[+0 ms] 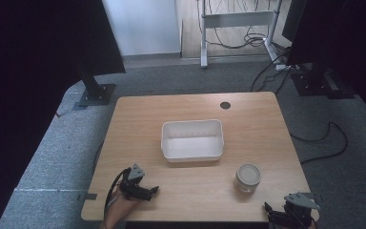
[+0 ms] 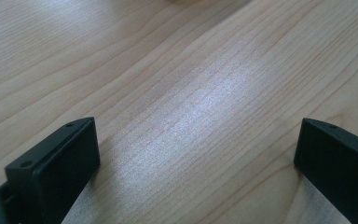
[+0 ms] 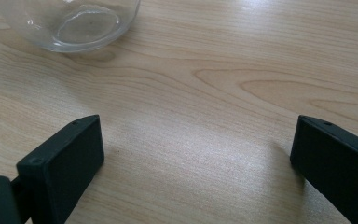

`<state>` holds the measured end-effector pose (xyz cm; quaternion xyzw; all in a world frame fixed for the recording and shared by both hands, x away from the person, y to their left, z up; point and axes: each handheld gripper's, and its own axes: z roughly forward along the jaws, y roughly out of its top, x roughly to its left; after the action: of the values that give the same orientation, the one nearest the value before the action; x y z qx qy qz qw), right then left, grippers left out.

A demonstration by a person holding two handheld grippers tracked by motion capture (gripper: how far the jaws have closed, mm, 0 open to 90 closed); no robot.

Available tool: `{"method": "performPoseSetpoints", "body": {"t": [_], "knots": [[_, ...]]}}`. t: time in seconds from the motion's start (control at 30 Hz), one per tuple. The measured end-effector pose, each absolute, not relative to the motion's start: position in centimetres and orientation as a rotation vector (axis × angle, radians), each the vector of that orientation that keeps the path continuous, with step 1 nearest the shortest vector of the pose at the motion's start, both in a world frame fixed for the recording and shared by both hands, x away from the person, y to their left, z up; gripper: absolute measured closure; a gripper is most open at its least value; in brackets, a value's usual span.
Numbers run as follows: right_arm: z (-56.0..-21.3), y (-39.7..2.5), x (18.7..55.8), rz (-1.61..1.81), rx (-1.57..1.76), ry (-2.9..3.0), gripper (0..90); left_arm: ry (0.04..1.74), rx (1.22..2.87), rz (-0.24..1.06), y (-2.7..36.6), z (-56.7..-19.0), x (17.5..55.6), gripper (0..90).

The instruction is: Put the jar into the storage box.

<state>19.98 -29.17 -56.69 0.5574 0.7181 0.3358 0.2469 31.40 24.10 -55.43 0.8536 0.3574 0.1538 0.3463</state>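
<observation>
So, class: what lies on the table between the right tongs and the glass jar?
Nothing: bare wood separates the right tongs from the glass jar, as the right gripper view shows.

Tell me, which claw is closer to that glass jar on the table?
Right. The right claw sits at the table's near edge, just past the glass jar toward the person's right. The left claw rests much farther off, across the wooden table to the jar's left.
</observation>
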Motion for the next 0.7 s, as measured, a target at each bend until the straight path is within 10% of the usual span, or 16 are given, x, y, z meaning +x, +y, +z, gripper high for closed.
{"method": "performPoseSetpoints", "body": {"t": [0.7], "knots": [[-56.26,-28.96,20.18,0.868,1.551,1.998,0.0,0.927,2.215,0.399,24.1,-55.43,31.4,0.0]]}}
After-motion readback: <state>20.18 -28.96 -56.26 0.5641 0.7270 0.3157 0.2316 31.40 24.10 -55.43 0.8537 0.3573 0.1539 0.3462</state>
